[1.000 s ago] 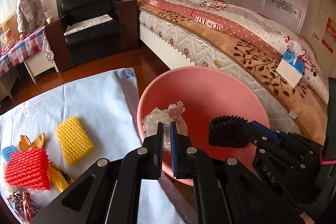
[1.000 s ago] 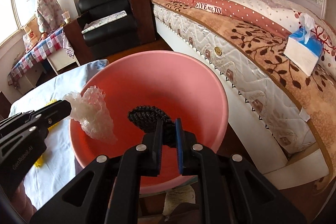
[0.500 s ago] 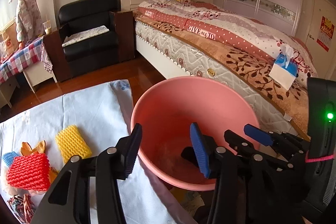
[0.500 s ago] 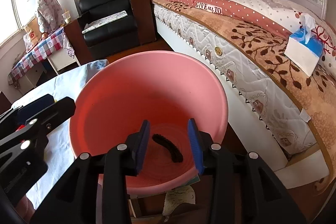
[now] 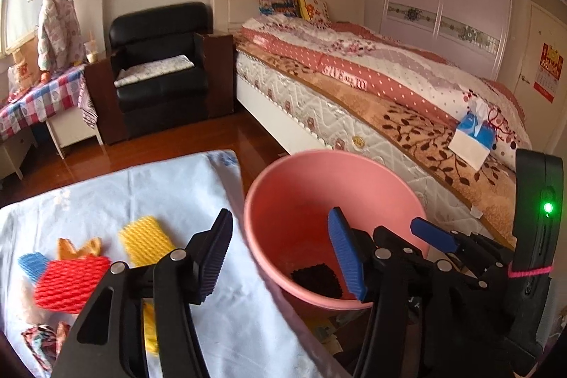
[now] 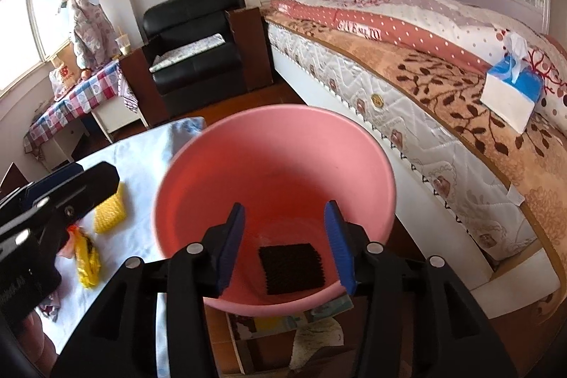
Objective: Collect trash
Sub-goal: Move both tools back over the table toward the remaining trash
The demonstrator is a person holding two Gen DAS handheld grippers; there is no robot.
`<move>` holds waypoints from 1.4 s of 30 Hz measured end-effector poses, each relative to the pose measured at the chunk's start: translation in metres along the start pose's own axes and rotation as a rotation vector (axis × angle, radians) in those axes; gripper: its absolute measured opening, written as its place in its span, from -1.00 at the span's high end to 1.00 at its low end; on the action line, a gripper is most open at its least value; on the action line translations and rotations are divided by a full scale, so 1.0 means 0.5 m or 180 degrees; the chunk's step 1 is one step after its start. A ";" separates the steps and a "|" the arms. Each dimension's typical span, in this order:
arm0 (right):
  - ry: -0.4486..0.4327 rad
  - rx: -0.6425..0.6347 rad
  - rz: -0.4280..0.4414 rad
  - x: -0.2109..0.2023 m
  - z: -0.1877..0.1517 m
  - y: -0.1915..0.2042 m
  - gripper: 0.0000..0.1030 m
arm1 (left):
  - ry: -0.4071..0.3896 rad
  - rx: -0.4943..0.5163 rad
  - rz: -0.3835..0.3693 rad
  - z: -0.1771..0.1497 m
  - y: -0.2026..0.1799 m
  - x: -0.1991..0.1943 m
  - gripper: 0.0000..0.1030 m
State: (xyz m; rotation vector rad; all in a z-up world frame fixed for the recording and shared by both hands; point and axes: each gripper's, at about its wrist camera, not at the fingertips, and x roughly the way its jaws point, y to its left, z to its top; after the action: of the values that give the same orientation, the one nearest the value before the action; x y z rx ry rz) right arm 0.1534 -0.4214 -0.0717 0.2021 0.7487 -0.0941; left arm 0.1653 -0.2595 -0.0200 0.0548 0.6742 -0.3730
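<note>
A pink basin [image 5: 283,179] [image 6: 354,144] stands beside the white-clothed table [image 5: 149,186]. A black foam net [image 6: 290,266] [image 5: 315,280] lies on its bottom. My right gripper [image 6: 285,243] is open and empty above the basin's near rim. My left gripper [image 5: 283,254] is open and empty at the basin's left rim, over the table's edge. On the cloth lie a yellow foam net [image 5: 145,243] [image 6: 110,211], a red foam net [image 5: 69,284], a blue foam net [image 5: 32,264], an orange scrap [image 5: 79,247] and a yellow wrapper [image 6: 86,257].
A bed [image 5: 389,87] with a tissue box [image 6: 510,94] runs along the right. A black armchair [image 5: 159,73] and a checked side table [image 5: 39,101] stand at the back. Papers [image 6: 301,314] lie under the basin. Crumpled patterned trash [image 5: 39,342] lies at the table's near left.
Both grippers opened and dropped their loads into the basin: the left a clear plastic wad, the right the black foam net. Both then drew back and up.
</note>
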 end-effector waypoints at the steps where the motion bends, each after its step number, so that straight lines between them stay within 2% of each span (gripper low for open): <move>1: -0.0017 -0.0012 0.0023 -0.006 0.000 0.007 0.08 | -0.0026 0.0002 0.0022 0.001 0.004 -0.008 -0.08; 12: -0.0100 -0.0032 0.0469 -0.078 -0.022 0.097 0.06 | -0.0117 -0.0107 0.0190 -0.020 0.086 -0.103 -0.08; 17: -0.0116 -0.0035 0.0633 -0.103 -0.038 0.152 -0.07 | -0.0148 -0.0200 0.0284 -0.043 0.140 -0.148 -0.08; 24: -0.0265 -0.0327 0.0740 -0.133 -0.066 0.248 -0.07 | -0.0226 -0.0330 0.0508 -0.091 0.261 -0.238 -0.08; 30: -0.0157 -0.0432 0.0818 -0.123 -0.084 0.300 -0.07 | -0.0240 -0.0527 0.0718 -0.150 0.382 -0.306 -0.08; 36: 0.0098 -0.0542 0.0972 -0.096 -0.105 0.332 -0.07 | -0.0102 -0.0795 0.0850 -0.222 0.490 -0.339 -0.08; 42: 0.0155 -0.0662 0.1080 -0.083 -0.118 0.348 -0.07 | 0.0161 -0.0950 0.0843 -0.287 0.538 -0.335 -0.08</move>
State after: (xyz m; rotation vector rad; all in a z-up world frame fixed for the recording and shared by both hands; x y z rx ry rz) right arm 0.1109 -0.2385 -0.0595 0.1310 0.7577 0.3107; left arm 0.0544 0.0691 -0.0477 -0.1298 0.7563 -0.0145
